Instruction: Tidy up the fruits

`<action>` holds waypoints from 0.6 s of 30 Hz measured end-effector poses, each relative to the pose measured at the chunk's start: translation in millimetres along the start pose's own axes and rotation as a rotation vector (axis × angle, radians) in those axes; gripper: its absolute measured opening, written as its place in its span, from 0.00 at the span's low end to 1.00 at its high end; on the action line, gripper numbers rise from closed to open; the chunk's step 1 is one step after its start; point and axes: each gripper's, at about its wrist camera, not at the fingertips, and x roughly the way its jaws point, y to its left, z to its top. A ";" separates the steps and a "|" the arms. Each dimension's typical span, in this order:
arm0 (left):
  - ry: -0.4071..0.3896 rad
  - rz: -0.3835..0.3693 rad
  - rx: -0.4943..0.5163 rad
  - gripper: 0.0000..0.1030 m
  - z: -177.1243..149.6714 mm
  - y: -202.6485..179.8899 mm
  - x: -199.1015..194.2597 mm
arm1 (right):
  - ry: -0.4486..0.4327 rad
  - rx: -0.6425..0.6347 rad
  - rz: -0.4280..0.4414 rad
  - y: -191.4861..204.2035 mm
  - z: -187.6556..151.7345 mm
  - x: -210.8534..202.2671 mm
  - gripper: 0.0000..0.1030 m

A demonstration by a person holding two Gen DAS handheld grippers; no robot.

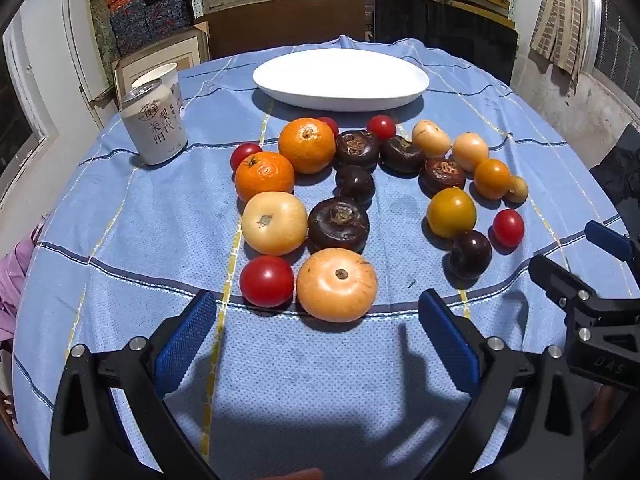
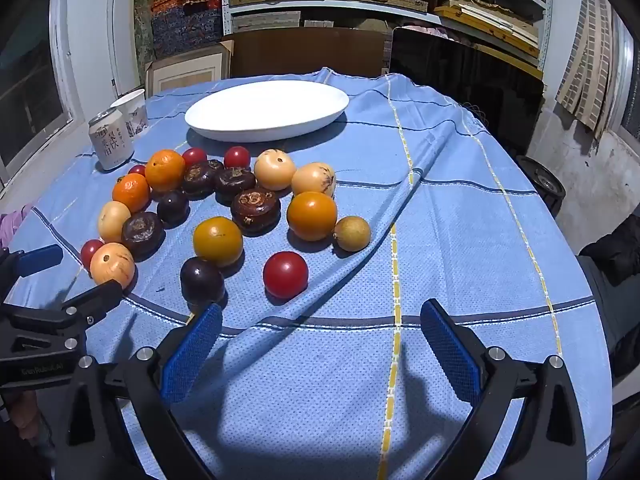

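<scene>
the fruits lie loose in a cluster on the blue checked cloth (image 1: 120,220) over the bench, all short of the white plate (image 1: 340,76), which holds nothing yet. they look small, round and light, with smooth skins that could roll or slip out of a loose pinch. the red tomato (image 1: 267,281) and its like are probably soft and would bruise under a hard squeeze; the oranges (image 1: 264,176) should give a little; the dark brown fruits (image 1: 338,224) look firmer. each is best taken across its widest middle, pads on opposite sides, with a gentle close.

the left gripper (image 1: 316,340) is spread wide with nothing between its pads, tilted down at the cloth. the pale tan fruit (image 1: 337,284) sits just ahead of it, about centred between the fingers, with the red tomato touching its left side, so a clean pinch has little room there.

the right gripper (image 2: 320,344) is likewise wide apart and holding nothing. a lone red tomato (image 2: 285,274) lies just ahead and a little left of its centre, clear of its neighbours, and the dark plum (image 2: 202,280) sits near the left fingertip (image 2: 208,320). that free tomato looks the easier pick.
</scene>
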 end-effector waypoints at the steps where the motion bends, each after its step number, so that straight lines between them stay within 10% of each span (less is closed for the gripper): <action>1: 0.003 0.001 -0.001 0.96 -0.1 0.2 0.1 | 0.009 -0.001 0.001 -0.1 0.7 0.0 0.97; 18: 0.003 -0.009 0.007 0.96 -0.5 -1.8 3.4 | -0.001 -0.013 0.003 0.9 -2.5 0.6 0.97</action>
